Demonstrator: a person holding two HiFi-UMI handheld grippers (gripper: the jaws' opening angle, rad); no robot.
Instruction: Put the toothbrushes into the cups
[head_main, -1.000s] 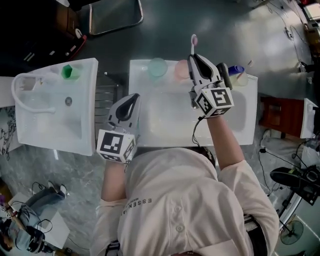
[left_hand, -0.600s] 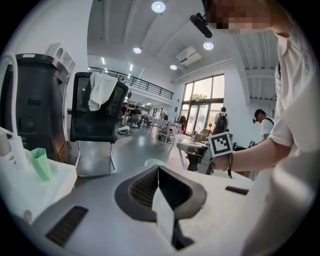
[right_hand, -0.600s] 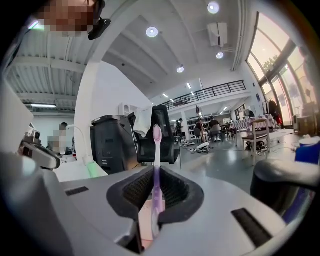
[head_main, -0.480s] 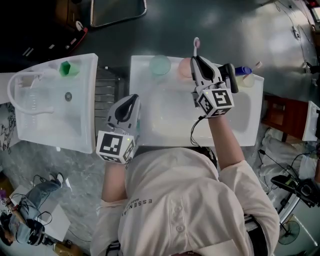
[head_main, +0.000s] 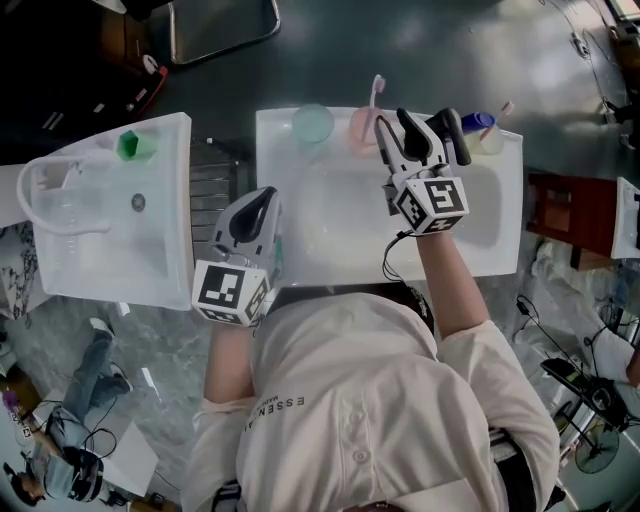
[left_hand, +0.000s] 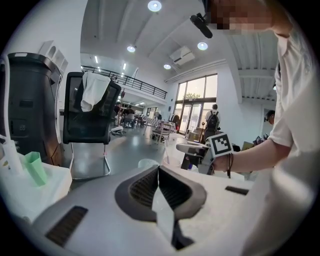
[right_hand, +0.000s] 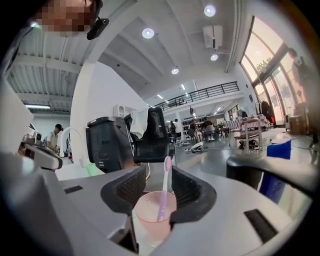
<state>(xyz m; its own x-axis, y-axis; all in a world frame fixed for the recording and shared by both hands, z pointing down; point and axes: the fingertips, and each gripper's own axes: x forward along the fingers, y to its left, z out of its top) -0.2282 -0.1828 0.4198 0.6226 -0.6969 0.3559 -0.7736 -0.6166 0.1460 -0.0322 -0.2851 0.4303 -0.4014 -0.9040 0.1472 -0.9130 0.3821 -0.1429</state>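
Fingers of the right gripper (right_hand: 159, 182) have just been opening and stand released on either side of the pink toothbrush (right_hand: 165, 180), which leans in the pink cup (right_hand: 150, 212) on the basin's (head_main: 340, 262) back rim. Near the front-left corner, the left gripper (left_hand: 158, 175) hangs with fingers clenched on what looks like a pale toothbrush (left_hand: 162, 216).

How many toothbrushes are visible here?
2. One toothbrush stands in the pink cup; another toothbrush sits in the pale cup farther right. The right tongs may hide more.
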